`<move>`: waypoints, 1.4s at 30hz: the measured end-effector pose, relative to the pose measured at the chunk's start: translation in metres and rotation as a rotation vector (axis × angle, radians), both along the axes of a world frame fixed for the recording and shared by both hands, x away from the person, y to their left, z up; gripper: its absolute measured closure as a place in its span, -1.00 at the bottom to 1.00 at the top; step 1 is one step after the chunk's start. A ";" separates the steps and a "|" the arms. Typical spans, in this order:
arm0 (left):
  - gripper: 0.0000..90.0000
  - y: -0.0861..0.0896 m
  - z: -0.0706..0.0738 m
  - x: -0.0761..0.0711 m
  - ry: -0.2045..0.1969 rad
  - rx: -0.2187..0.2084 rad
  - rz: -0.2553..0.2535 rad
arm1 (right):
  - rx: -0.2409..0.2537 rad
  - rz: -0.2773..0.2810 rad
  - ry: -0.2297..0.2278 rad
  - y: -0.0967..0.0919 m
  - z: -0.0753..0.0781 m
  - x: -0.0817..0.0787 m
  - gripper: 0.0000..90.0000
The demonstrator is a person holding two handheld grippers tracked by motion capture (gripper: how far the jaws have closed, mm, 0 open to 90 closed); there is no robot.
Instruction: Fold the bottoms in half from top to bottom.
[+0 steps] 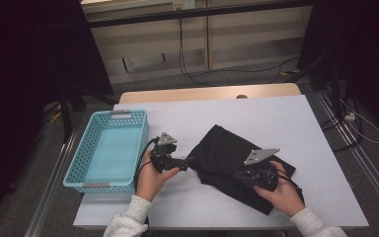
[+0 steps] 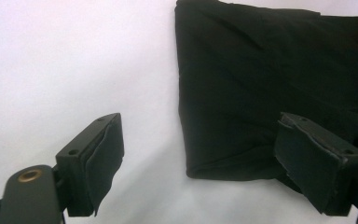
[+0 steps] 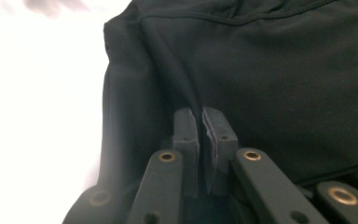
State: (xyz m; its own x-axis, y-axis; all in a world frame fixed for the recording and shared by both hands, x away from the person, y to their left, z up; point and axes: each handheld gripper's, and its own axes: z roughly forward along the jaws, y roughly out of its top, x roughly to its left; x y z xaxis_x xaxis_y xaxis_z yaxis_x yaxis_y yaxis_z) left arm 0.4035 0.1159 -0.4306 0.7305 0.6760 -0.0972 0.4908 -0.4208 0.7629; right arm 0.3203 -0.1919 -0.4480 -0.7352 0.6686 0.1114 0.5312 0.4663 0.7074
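Note:
A black garment (image 1: 227,148) lies crumpled on the white table (image 1: 256,113), right of centre. My left gripper (image 1: 190,162) sits at its left corner with the jaws wide open. In the left gripper view (image 2: 200,126) one jaw stands over bare table and the other over the cloth (image 2: 261,70), with the cloth's folded corner between them, untouched. My right gripper (image 1: 234,174) rests on the garment's near part. In the right gripper view (image 3: 200,114) its pads are pressed together on a raised ridge of the fabric (image 3: 284,84).
A light blue plastic basket (image 1: 79,153) stands at the table's left edge, close beside my left hand. Bare white tabletop lies beyond the garment and to its right. Cables run across the floor behind the table.

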 end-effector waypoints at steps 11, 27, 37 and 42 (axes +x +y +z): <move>-0.67 0.004 0.002 0.001 0.004 -0.021 0.019 | 0.022 -0.004 -0.010 -0.002 0.005 -0.001 0.92; -0.79 0.011 0.002 0.007 0.042 -0.047 0.030 | 0.032 -0.008 -0.031 -0.006 0.009 -0.007 0.93; -0.81 0.010 0.003 0.002 0.037 -0.037 0.015 | 0.020 -0.021 -0.041 -0.008 0.012 -0.013 0.93; -0.81 0.011 0.003 0.000 0.036 -0.039 0.024 | 0.014 -0.029 -0.041 -0.009 0.013 -0.015 0.93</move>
State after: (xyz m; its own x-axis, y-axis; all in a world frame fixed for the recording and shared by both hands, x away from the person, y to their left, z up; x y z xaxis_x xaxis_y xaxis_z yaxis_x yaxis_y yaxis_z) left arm 0.4034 0.1273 -0.4271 0.7095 0.6887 -0.1495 0.5280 -0.3790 0.7600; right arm 0.3056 -0.2011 -0.4353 -0.7200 0.6879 0.0912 0.5145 0.4410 0.7353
